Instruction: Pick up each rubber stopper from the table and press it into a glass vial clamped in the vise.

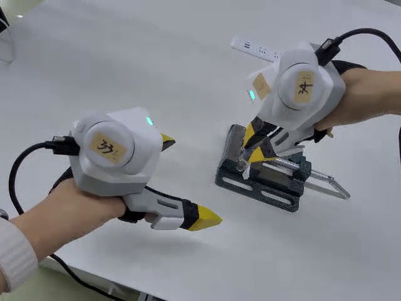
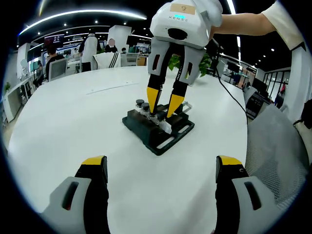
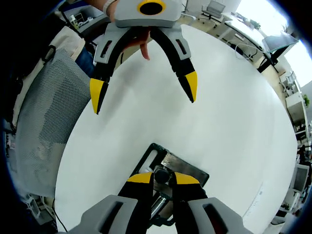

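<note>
White surface [image 1: 156, 63]: carries vise [image 1: 260, 188].
Right gripper [image 2: 163, 107]: narrow, clasping stopper [image 3: 160, 173] over vise.
Left gripper [image 2: 162, 162]: jaws wide, hovering above surface.

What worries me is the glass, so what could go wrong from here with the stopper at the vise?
1. The right tool grips a rubber stopper over the vise; a skewed push may seat it crooked or crack the glass vial.
2. Its tips stand close to the neighbouring stoppered vials and could knock them.
3. The left tool hangs open, away from the vise, so the vise might slide.
</note>
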{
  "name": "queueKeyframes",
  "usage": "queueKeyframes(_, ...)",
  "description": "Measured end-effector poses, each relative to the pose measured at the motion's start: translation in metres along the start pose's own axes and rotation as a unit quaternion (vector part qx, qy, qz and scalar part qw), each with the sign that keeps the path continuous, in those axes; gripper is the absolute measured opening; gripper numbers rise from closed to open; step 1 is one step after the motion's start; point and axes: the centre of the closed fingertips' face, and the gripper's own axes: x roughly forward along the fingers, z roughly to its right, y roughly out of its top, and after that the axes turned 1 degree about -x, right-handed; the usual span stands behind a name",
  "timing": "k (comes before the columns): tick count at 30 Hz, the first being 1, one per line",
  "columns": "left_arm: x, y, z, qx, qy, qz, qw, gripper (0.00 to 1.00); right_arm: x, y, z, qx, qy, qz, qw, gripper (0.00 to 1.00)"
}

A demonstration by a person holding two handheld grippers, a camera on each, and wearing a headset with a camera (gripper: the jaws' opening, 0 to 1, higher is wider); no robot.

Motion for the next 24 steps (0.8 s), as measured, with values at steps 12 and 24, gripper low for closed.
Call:
queueKeyframes(12, 0.000, 0.003, -0.003, 0.001, 0.003, 0.004, 1.0000, 0.91, -0.016, 0.001, 0.002, 0.034, 0.014, 0.029, 0.9989, 0.07)
queueKeyframes(24, -0.001, 0.002, -0.005, -0.003, 0.006, 0.002, 1.0000, 0.91, -0.012, -0.002, -0.003, 0.060, 0.028, 0.033, 0.9972, 0.00)
